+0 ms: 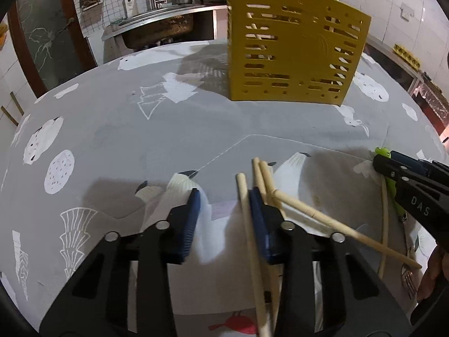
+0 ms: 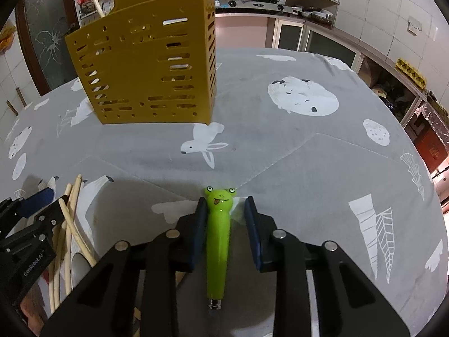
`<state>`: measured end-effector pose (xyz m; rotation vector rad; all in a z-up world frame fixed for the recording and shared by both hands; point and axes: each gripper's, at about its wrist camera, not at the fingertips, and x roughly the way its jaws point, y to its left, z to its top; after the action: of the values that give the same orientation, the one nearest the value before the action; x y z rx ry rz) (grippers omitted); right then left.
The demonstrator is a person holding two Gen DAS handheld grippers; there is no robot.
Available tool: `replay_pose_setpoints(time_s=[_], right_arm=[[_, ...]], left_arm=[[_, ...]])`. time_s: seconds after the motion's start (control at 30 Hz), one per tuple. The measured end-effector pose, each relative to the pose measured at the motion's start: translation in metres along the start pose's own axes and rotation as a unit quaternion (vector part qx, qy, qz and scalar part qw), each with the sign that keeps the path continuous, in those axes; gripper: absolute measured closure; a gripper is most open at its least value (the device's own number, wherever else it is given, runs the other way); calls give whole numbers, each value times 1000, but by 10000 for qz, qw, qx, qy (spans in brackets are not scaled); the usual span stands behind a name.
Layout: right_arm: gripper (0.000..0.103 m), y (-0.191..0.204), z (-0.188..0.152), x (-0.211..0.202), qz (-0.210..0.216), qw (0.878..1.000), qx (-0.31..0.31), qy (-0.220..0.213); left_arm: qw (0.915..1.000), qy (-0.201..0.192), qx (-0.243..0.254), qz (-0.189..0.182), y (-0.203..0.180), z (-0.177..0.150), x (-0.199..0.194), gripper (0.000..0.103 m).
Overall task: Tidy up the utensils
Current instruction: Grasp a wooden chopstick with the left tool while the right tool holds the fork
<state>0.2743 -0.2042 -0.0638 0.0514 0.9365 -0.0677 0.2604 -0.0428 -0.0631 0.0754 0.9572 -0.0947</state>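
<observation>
I'm mid-pickup: my left gripper point(image 1: 224, 219), jaws apart, has one chopstick point(image 1: 247, 224) between them, my right gripper point(image 2: 223, 233), not yet clamped, straddles the frog-handled utensil point(image 2: 218, 241) on the tablecloth point(image 2: 280, 154); next I squeeze and lift toward the yellow holder point(image 2: 148, 67).

Left gripper point(image 1: 224, 196) low over a grey tablecloth point(image 1: 118, 129) printed with white animals and trees. Jaws part-open with a gap between the blue pads; one wooden chopstick point(image 1: 247, 224) lies in the gap against the inner face of the right-hand pad, the other pad clear of it. More chopsticks point(image 1: 314, 213) lie crossed just beyond that pad, fanning toward the right edge. Yellow slotted utensil holder point(image 1: 291, 56) stands upright farther back on the cloth, pale sticks visible through its slots. Right gripper point(image 1: 378, 165) enters from the right, at a green handle point(image 1: 383, 151). Sink counter point(image 1: 157, 19) behind.
</observation>
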Motion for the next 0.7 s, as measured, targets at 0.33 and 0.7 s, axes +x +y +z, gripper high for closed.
replay_pose_setpoints(time_s=[0.33,0.7], right_arm=[[83,-3,-1,1,31,9998,113,-143],[84,-19,3,-27,175,9957,414,-807]], left_arm=[[9997,110,-189,-55,1,18,11,98],[9992,-252,-288,-134,10,18,-3,98]])
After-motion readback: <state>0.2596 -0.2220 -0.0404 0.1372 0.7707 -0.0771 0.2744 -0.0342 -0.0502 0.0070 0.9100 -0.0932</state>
